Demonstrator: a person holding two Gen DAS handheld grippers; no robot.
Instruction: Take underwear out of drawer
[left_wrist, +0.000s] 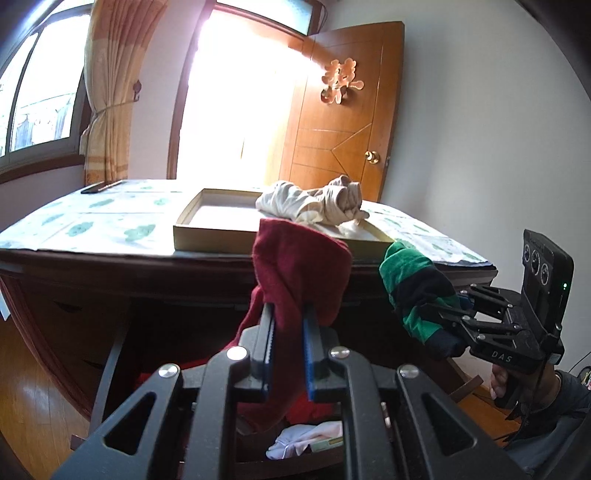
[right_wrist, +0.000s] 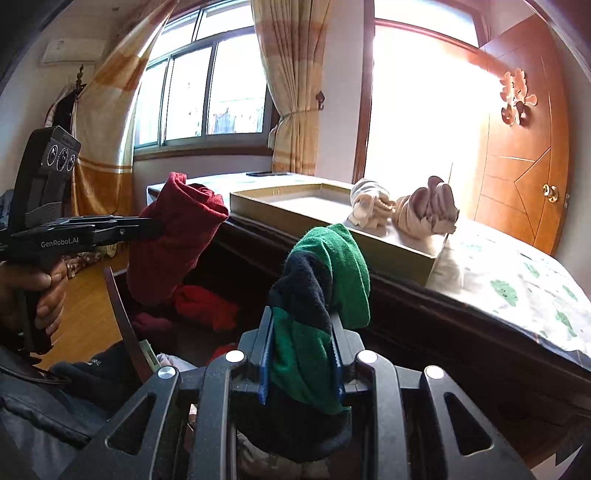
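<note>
Both pieces look light and floppy: left gripper (left_wrist: 288, 314) fingers pinch the maroon underwear (left_wrist: 299, 269) mid-bunch, right gripper (right_wrist: 301, 325) fingers clamp the green-and-navy underwear (right_wrist: 325, 288), so bunched folds seem the safest hold.

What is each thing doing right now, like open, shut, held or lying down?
Left gripper: shut on the dark red garment.
Right gripper: shut on the green and navy garment.
Drawer: open.
Tray: holds beige clothes.
Door: open.
</note>
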